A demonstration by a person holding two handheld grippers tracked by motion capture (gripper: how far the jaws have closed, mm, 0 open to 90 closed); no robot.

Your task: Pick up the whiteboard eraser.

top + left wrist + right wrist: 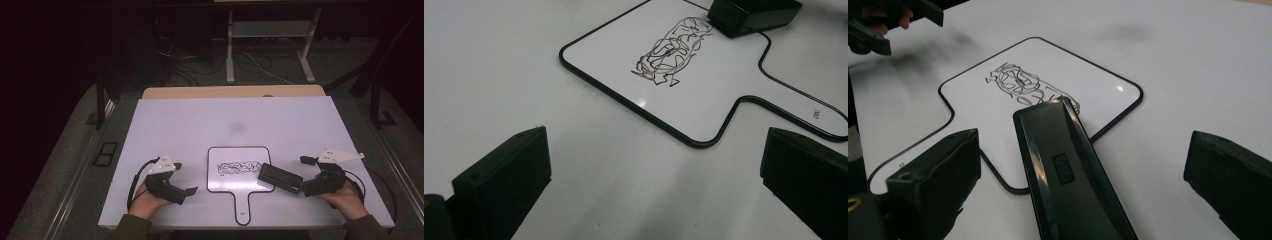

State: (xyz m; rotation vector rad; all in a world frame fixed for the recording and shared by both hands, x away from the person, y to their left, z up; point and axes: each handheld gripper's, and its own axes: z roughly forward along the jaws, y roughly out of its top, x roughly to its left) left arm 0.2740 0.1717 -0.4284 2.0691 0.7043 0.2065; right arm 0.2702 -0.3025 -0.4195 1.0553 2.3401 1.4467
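- My right gripper point(300, 186) sits at the near right of the table point(175, 120), jaws spread wide apart and gripping nothing.
- Between those jaws lies the black eraser point(1068, 175), untouched on either side; in my right gripper view both jaws stand well clear of it.
- The eraser's far end rests on the right edge of the small handled whiteboard point(225, 182), just touching the end of the scribble point(239, 167).
- The whiteboard lies flat at the table's near middle, handle pointing towards me.
- My left gripper point(186, 192) rests left of the whiteboard, jaws likewise spread, with only bare table between them.
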